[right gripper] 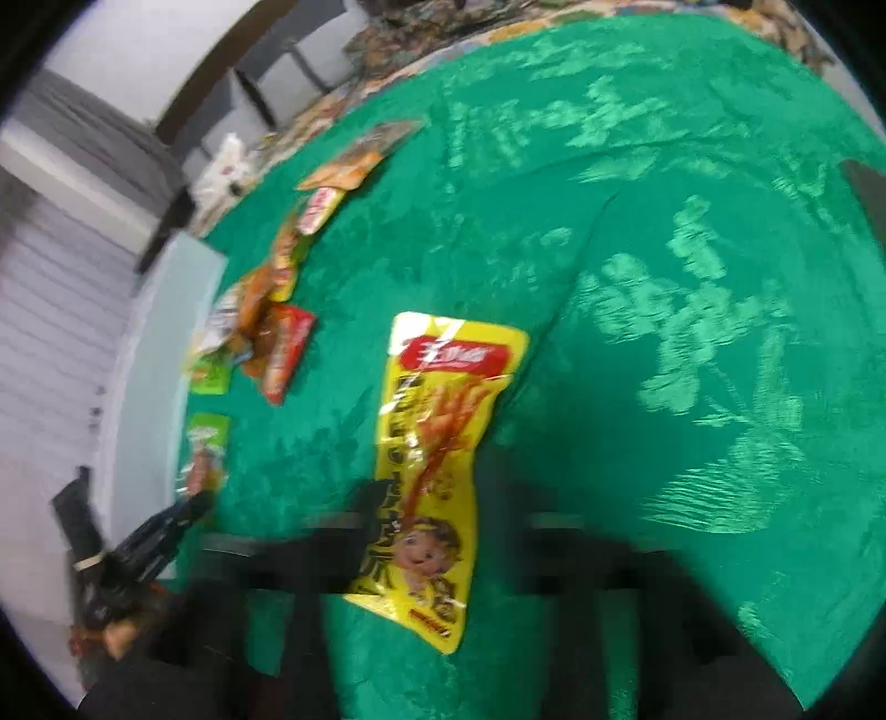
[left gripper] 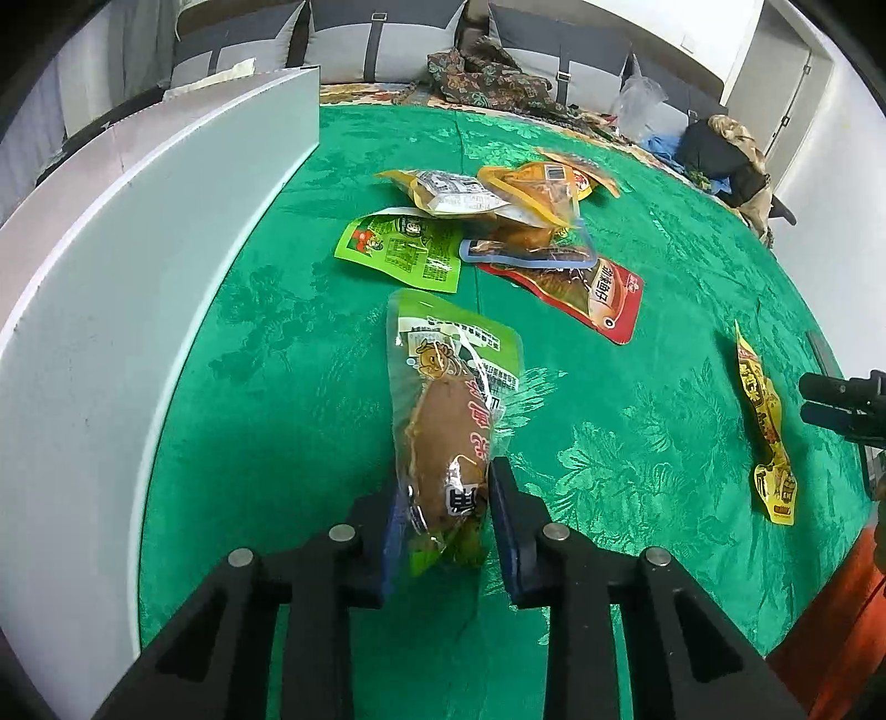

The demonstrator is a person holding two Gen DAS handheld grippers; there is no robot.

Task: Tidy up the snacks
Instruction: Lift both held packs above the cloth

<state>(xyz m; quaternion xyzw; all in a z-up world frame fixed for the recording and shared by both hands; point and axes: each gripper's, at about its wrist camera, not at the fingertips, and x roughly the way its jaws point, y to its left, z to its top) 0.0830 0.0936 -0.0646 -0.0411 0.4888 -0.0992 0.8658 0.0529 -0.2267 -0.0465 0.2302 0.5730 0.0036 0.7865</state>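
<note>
On the green cloth (left gripper: pixel 637 421), your left gripper (left gripper: pixel 443 498) clamps the near end of the green-topped snack pouch (left gripper: pixel 448 399), its length running straight ahead. Your right gripper (right gripper: pixel 437 531), jaws wide, straddles the yellow packet (right gripper: pixel 437 471) lying lengthwise between them.

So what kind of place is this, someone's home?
Probably a home living room: grey sofa cushions behind a table under a green patterned tablecloth, with loose snack packets and a heap of clothes.
</note>
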